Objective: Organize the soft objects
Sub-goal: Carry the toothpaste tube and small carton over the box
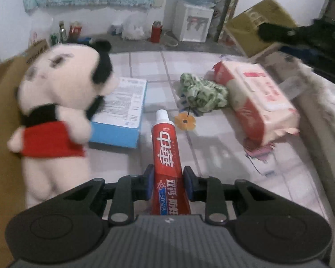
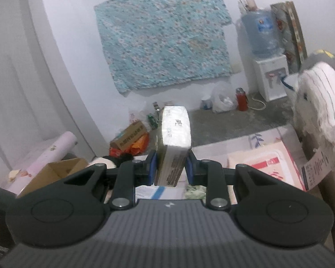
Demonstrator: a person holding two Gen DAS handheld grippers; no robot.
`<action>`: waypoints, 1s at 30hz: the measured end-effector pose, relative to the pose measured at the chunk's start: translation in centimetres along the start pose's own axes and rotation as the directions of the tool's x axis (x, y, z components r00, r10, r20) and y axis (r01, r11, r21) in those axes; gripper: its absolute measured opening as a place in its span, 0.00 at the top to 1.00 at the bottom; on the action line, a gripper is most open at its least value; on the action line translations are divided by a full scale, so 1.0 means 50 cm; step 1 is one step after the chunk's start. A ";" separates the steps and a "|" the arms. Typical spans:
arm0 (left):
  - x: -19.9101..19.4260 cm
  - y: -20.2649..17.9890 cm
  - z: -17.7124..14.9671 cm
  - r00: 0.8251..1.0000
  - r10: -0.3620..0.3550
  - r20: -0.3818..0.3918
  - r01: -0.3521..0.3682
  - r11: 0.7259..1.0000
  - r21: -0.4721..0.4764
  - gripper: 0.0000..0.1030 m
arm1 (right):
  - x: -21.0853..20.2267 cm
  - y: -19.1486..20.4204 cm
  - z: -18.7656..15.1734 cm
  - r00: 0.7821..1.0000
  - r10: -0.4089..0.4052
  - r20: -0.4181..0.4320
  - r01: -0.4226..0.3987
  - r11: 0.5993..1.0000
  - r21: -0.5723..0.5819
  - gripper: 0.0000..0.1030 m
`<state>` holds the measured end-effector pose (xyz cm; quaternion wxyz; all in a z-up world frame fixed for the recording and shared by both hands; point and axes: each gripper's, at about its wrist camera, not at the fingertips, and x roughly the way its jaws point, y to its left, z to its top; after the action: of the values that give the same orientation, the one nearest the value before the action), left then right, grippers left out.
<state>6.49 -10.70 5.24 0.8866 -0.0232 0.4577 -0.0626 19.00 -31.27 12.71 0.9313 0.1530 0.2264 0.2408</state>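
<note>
My left gripper [image 1: 168, 182] is shut on a red toothpaste tube [image 1: 166, 154], cap pointing away, held low over the tiled table [image 1: 212, 156]. A plush mouse toy [image 1: 58, 111] in a red shirt leans against a cardboard box [image 1: 2, 116] at the left. A green patterned cloth [image 1: 201, 93] and a red-and-white wipes pack [image 1: 261, 102] lie to the right. My right gripper [image 2: 170, 167] is shut on a white tissue pack [image 2: 174, 143], held high above the table. The wipes pack [image 2: 268, 163] and green cloth [image 2: 195, 191] show below it.
A blue-and-white box [image 1: 122, 111] lies beside the plush. A yellow flower piece [image 1: 185, 121] lies ahead of the tube. White fluffy fabric [image 1: 323, 102] lies at the right edge, also in the right wrist view [image 2: 319, 98]. An open cardboard box [image 2: 53, 172] sits at the left.
</note>
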 end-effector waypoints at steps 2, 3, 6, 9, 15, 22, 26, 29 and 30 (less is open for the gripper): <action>-0.060 0.018 -0.016 0.999 -0.004 0.042 0.004 1.000 -0.002 0.72 | -0.016 0.023 0.009 0.999 0.001 0.032 0.001 0.999 -0.041 0.76; -0.090 0.032 -0.019 0.998 -0.016 0.060 0.017 1.000 -0.026 0.72 | -0.022 0.034 0.012 0.999 0.010 0.042 -0.007 0.998 -0.056 0.76; -0.189 0.077 -0.026 0.993 -0.001 0.121 0.010 0.998 -0.067 0.72 | -0.034 0.063 0.018 0.997 0.061 0.046 -0.059 0.997 -0.053 0.76; -0.289 0.125 -0.035 0.976 0.076 0.202 -0.063 0.996 -0.067 0.72 | -0.040 0.112 0.009 0.994 0.095 0.048 -0.091 0.992 -0.091 0.76; -0.429 0.261 -0.050 0.937 0.236 0.256 -0.212 0.970 -0.118 0.72 | -0.013 0.218 -0.012 0.982 0.187 -0.018 -0.188 0.978 -0.088 0.76; -0.376 0.415 -0.081 0.939 0.321 0.127 -0.314 0.947 -0.071 0.72 | 0.031 0.385 -0.041 0.951 0.283 -0.123 -0.298 0.947 -0.123 0.76; -0.267 0.501 -0.105 0.949 0.314 0.009 -0.313 0.949 -0.043 0.71 | 0.065 0.491 -0.069 0.922 0.318 -0.220 -0.353 0.924 -0.144 0.76; -0.186 0.544 -0.111 0.945 0.320 -0.063 -0.321 0.947 -0.007 0.71 | 0.092 0.563 -0.085 0.890 0.341 -0.301 -0.399 0.903 -0.156 0.76; -0.165 0.552 -0.114 0.944 0.319 -0.079 -0.319 0.948 0.009 0.71 | 0.100 0.590 -0.091 0.883 0.343 -0.320 -0.409 0.897 -0.167 0.76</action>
<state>-0.41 17.84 5.91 0.8662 0.0521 0.4902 0.0817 9.47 -3.18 18.74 0.8356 0.0497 0.2932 0.4619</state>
